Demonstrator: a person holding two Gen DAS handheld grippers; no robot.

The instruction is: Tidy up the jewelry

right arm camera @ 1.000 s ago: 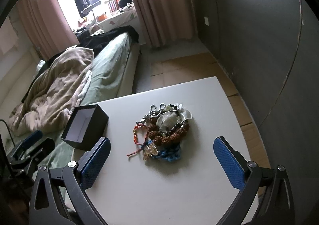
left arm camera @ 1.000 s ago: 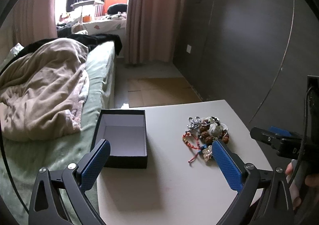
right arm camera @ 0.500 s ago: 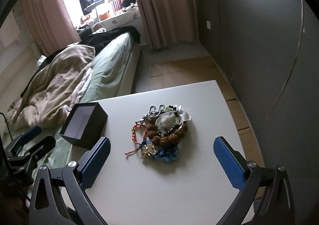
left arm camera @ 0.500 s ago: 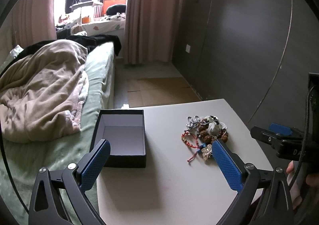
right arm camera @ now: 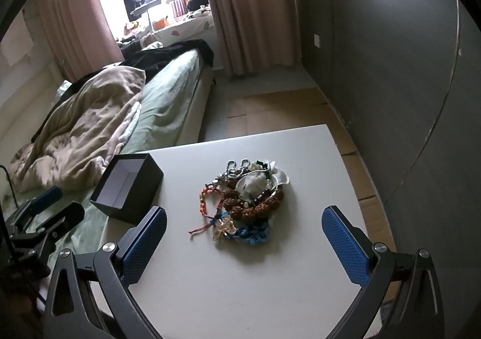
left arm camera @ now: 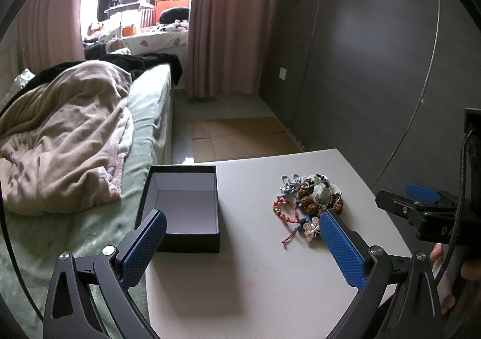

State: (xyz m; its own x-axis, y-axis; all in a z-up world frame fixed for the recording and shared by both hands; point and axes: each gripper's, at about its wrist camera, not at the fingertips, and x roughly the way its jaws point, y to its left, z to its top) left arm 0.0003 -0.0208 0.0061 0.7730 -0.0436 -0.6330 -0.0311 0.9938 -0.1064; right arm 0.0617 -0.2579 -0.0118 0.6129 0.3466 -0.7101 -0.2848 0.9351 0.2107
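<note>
on the desk: jewelry pile, box empty
feel: light, tangly, may snag
grab: red cord bracelet
left tongs: wide apart, empty
right tongs: wide apart, empty

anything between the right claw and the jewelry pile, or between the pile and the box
Nothing visible. The right claw hangs open with bare table before the jewelry pile; only bare tabletop separates the pile from the open black box.

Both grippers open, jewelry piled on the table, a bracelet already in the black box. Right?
Not quite: the black box is empty; the left wrist view shows only its bare pale lining. The rest stands: left gripper and right gripper are open, and the jewelry pile lies on the table.
</note>
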